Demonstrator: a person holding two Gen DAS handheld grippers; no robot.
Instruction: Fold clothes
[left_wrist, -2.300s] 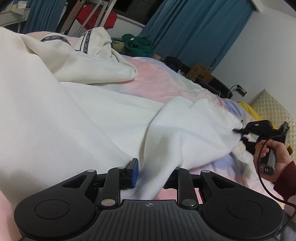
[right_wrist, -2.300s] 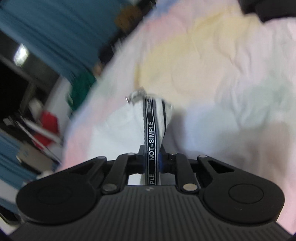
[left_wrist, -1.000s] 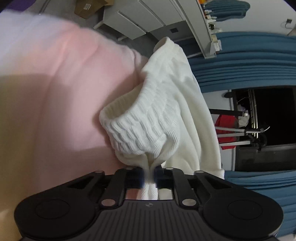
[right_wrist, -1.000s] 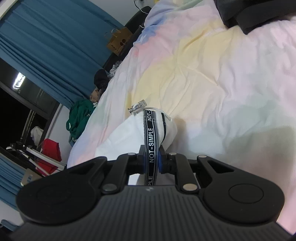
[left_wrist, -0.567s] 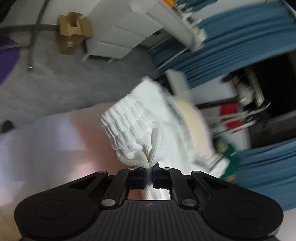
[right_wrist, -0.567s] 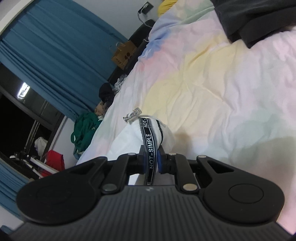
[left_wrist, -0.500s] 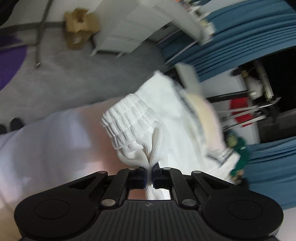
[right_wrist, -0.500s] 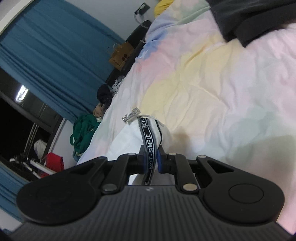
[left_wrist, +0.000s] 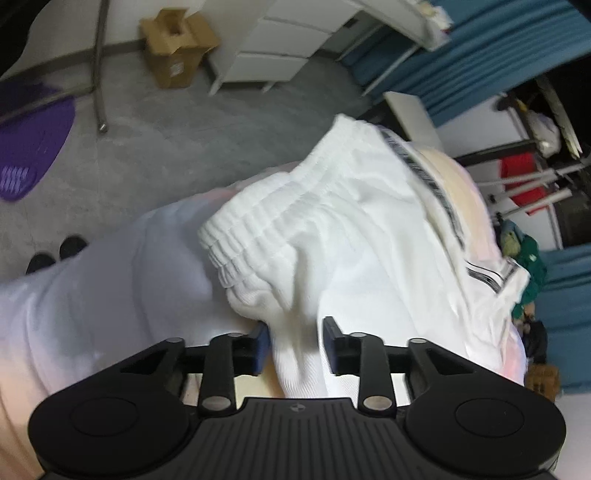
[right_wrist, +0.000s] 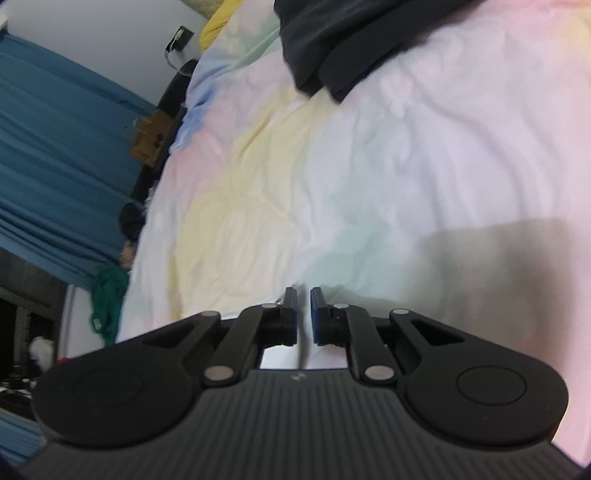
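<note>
A white knit garment (left_wrist: 332, 236) with a ribbed cuff (left_wrist: 251, 229) and a black-lettered band (left_wrist: 432, 184) lies bunched on the pastel bedsheet (left_wrist: 92, 280). My left gripper (left_wrist: 295, 341) is open, its fingers (left_wrist: 260, 345) apart on either side of a fold of the white fabric. My right gripper (right_wrist: 303, 308) has its fingers (right_wrist: 290, 314) slightly apart above the sheet (right_wrist: 332, 177). Only a white sliver of cloth (right_wrist: 303, 354) shows between them, low near the gripper body.
A dark garment (right_wrist: 343, 40) lies on the bed at the top right. A green garment (right_wrist: 105, 295) sits by the blue curtains (right_wrist: 55, 147). Beyond the bed edge are grey floor (left_wrist: 166, 140), a cardboard box (left_wrist: 173, 48), white drawers (left_wrist: 273, 48) and black shoes (left_wrist: 55, 251).
Both grippers have opened. The left let go of the cuff it pinched. The lettered band has dropped out of the right gripper's jaws, and that gripper now looks out over bare sheet.
</note>
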